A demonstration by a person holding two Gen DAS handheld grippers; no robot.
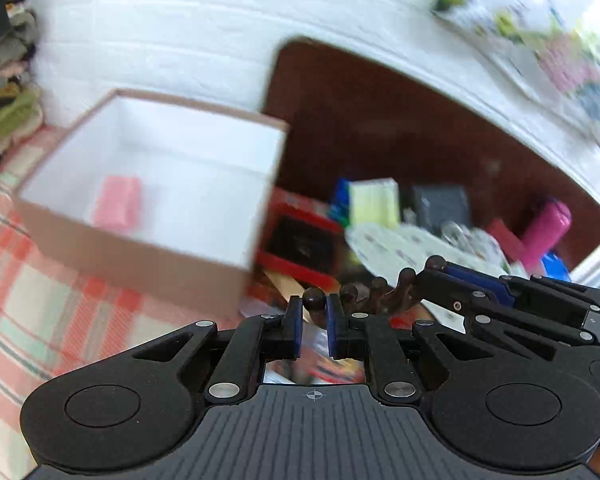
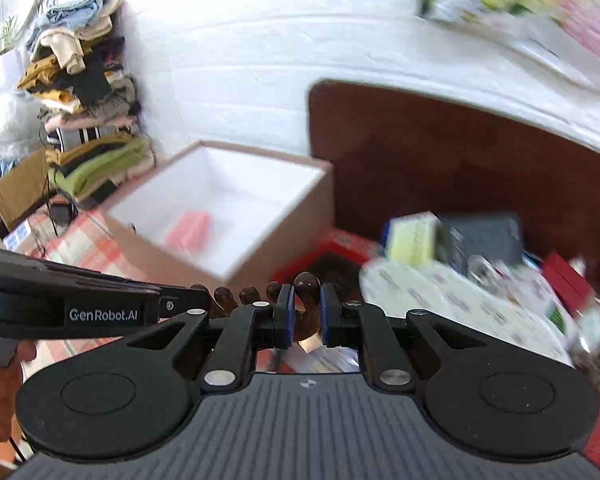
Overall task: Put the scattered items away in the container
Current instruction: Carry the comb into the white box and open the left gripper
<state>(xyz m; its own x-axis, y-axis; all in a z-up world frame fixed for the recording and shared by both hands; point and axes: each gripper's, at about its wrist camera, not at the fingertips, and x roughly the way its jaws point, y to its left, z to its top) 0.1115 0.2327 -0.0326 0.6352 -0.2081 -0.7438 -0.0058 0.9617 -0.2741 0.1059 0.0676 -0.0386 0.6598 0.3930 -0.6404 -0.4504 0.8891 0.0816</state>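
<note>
A dark brown wooden piece with a row of round knobs is held in the air between both grippers. My left gripper is shut on one end knob; my right gripper grips the other end. In the right wrist view the right gripper is shut on a knob of the wooden piece, and the left gripper reaches in from the left. The open cardboard box with a white inside stands ahead on the left and holds a pink item. The same box and pink item show in the right view.
A heap of loose things lies right of the box: a red box, a yellow-green pack, a dark box, a pink bottle and a white patterned sheet. Folded clothes are stacked at the left against the white brick wall.
</note>
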